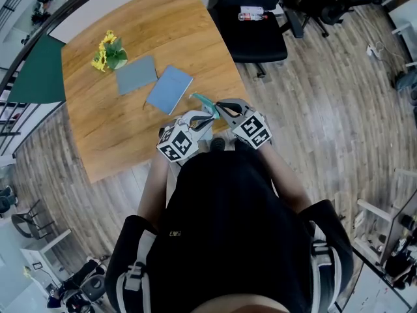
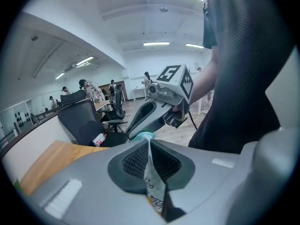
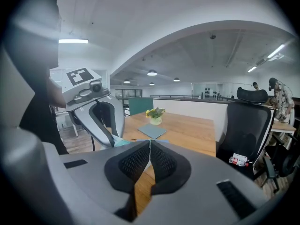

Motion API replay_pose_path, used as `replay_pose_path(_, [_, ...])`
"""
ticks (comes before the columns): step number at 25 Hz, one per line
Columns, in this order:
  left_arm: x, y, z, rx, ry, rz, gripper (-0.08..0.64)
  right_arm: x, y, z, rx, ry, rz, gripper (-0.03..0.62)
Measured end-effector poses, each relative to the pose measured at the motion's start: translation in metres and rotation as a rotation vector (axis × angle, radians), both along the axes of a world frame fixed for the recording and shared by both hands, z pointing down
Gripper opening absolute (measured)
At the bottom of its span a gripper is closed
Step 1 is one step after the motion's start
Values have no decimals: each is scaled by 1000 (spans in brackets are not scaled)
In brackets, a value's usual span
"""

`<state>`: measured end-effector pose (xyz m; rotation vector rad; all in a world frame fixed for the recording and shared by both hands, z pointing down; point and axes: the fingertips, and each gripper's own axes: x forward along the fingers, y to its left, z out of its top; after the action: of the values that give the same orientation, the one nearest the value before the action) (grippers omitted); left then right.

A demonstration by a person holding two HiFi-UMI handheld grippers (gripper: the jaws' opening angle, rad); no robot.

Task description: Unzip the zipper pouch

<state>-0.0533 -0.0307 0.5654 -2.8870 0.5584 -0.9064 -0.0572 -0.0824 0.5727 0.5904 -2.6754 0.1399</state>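
The zipper pouch (image 1: 202, 101) is teal and hangs in the air over the wooden table's (image 1: 111, 132) near edge, between both grippers. My left gripper (image 2: 149, 142) is shut on a thin white printed part of the pouch, whose teal end (image 2: 142, 136) pokes out past the pads. My right gripper (image 3: 150, 143) is shut on a thin pale sliver at the pouch's edge, and I cannot tell whether that is the zipper pull. The teal pouch (image 3: 119, 143) shows just left of its pads. In the head view the left gripper (image 1: 210, 118) and right gripper (image 1: 221, 107) nearly meet tip to tip.
On the table lie a blue notebook (image 1: 169, 89) and a grey notebook (image 1: 136, 74), with yellow flowers (image 1: 109, 51) behind them. A black office chair (image 1: 254, 25) with a bottle (image 1: 251, 13) on its seat stands beyond the table's right side. The person's dark torso fills the lower head view.
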Motion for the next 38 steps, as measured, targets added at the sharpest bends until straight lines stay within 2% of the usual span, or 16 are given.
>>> replay_pose_path(8, [5, 1, -6, -5, 14, 34, 10, 7, -9, 3, 7, 28, 35, 8])
replay_pose_path(38, [5, -4, -9, -15, 48, 57, 11, 11, -34, 16, 24, 67, 106, 8])
